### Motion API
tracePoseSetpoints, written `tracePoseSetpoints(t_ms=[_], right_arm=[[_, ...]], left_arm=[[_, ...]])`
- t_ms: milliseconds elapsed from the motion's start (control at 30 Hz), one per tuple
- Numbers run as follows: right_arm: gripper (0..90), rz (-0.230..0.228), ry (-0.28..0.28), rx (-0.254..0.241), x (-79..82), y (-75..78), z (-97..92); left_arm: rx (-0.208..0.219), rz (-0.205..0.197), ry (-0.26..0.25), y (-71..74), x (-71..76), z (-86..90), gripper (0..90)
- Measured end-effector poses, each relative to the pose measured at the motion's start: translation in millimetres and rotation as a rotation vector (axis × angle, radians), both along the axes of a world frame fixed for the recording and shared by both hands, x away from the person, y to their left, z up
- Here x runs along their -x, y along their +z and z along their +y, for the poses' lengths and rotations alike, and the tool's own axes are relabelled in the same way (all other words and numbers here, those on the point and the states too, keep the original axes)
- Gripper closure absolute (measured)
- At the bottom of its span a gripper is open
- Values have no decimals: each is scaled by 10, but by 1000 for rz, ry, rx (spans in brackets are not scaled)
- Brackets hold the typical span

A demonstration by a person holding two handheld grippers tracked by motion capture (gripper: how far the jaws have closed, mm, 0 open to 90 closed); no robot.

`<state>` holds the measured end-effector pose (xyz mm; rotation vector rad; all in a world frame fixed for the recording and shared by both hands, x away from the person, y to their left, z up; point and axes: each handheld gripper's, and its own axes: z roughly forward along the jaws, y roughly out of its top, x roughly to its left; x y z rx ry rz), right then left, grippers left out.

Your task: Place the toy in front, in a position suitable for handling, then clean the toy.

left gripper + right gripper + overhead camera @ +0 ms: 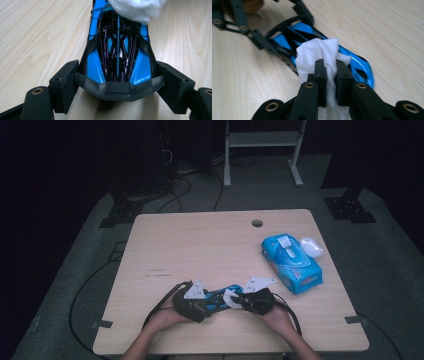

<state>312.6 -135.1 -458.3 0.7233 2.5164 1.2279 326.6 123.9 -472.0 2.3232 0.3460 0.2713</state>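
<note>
Risk note: toy race car (117,57) lies near the table's (200,240) front edge, left gripper (117,87) clamped across its rear bumper. Right gripper (329,75) pinches a white wet wipe (317,53) onto the body; hard rubbing could twist the car loose or pull the wipe free.

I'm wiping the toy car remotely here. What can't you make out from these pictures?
- Toy car: its far end, in the left gripper view, is hidden under the white wipe.
- Toy car in the high view: mostly covered by the left gripper and right gripper.
- Wipes pack: label too small in the high view.
</note>
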Motion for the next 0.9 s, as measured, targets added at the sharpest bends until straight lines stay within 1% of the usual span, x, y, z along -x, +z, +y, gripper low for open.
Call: tracePoseSetpoints(t_ms=[33,100,133,200,267,300,333,433,467,500,533,633,700,767,900], right_arm=[[807,2,-14,1,-13,1,-27],[807,-8,-72,24,-40,14,-98],[808,-3,-102,32,-55,16,-138],[811,23,-118,6,-68,1,-176],[811,17,-108,-5,-52,-5,-149],[811,26,-87,-28,-43,-3,-120],[810,33,-71,-34,-20,3,-66],[809,-14,-40,13,28,21,46],[809,-11,-41,12,24,18,45],[808,1,-43,3,10,10,29],[806,27,-51,-19,-14,-9,-12],[805,37,-53,-34,-22,-18,-30],[803,35,-54,-32,-20,-17,-29],[801,34,-50,-12,-35,-1,-40],[805,45,-99,-6,-72,9,-112]], left_arm=[[2,1,1,-1,-2,-8,238],[3,5,2,-2,-4,-19,238],[5,7,2,-2,-5,-19,238],[6,8,2,-4,-8,-14,238],[5,8,2,-4,-9,-12,238],[5,8,2,-6,-12,-15,237],[6,11,2,-9,-14,-18,236],[-2,21,10,-24,-20,-35,234],[-1,21,9,-25,-21,-37,234],[-2,19,8,-25,-21,-39,234],[-2,17,10,-28,-19,-47,234],[-6,13,12,-30,-15,-60,233],[-7,14,13,-29,-15,-57,234],[-10,16,14,-26,-12,-57,235],[-10,15,12,-28,-13,-58,235]])
